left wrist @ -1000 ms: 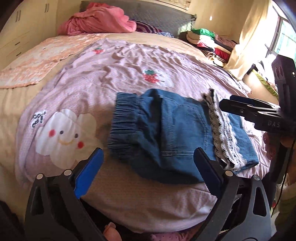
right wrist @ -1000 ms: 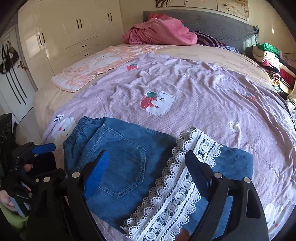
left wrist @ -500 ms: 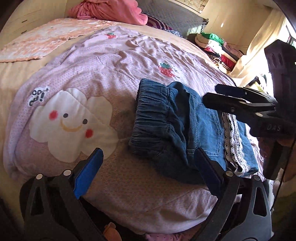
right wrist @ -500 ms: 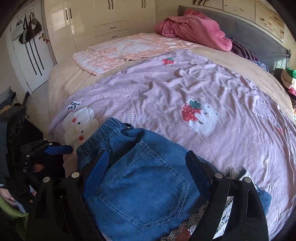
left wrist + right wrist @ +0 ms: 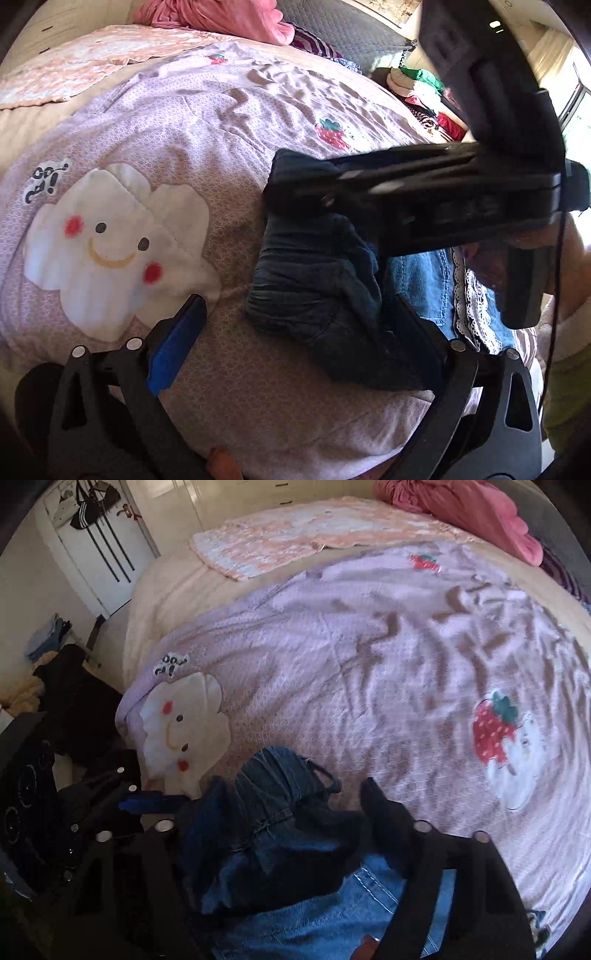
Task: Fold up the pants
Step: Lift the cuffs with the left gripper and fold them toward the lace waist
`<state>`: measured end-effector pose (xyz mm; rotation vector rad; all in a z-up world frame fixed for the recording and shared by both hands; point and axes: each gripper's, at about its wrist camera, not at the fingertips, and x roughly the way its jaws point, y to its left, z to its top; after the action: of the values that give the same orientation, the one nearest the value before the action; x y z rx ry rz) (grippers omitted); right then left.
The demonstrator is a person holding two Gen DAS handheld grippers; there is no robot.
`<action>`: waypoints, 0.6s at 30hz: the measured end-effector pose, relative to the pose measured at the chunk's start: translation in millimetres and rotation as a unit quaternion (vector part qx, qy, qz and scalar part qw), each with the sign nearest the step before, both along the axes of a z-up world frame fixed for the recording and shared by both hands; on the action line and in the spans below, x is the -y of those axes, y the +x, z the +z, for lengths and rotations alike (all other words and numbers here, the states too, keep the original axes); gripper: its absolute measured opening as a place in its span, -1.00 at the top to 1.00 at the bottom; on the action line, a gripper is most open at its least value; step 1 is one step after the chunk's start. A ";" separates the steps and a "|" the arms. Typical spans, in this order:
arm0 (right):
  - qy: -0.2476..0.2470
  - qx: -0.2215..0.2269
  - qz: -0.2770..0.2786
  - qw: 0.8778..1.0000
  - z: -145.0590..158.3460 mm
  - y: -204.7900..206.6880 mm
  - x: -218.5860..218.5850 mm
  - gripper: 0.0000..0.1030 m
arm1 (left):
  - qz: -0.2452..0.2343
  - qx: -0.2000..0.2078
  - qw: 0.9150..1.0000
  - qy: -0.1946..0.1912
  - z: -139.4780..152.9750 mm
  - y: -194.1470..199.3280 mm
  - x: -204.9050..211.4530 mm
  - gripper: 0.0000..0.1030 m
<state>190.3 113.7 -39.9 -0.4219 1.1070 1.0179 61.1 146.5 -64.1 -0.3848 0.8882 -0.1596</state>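
Blue denim pants [image 5: 280, 849] with lace-trimmed hems are being gathered at the waistband by the right gripper [image 5: 280, 823], whose jaws have just been closing on it; the left gripper [image 5: 295, 339] is held released; a fold toward the hems is called for next.

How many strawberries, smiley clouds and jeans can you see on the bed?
Strawberries: 2
Smiley clouds: 1
Jeans: 1
Total: 4
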 end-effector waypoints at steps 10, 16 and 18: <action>0.141 -0.064 -0.013 0.988 24.8 5.5 58.1 0.45 | -0.007 0.021 0.999 -0.036 2.9 2.0 -6.9 -0.79; 0.212 -0.054 -0.008 0.976 63.1 0.3 106.2 0.45 | -0.052 0.036 0.992 -0.105 13.3 11.8 8.0 -0.77; 0.224 -0.042 -0.009 0.974 71.7 -2.0 124.2 0.45 | -0.080 0.031 0.983 -0.160 16.5 18.3 17.5 -0.32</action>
<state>188.3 -10.5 31.7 -0.0056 0.9176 1.2389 79.5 129.0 -47.6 -0.6044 0.8317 -0.4645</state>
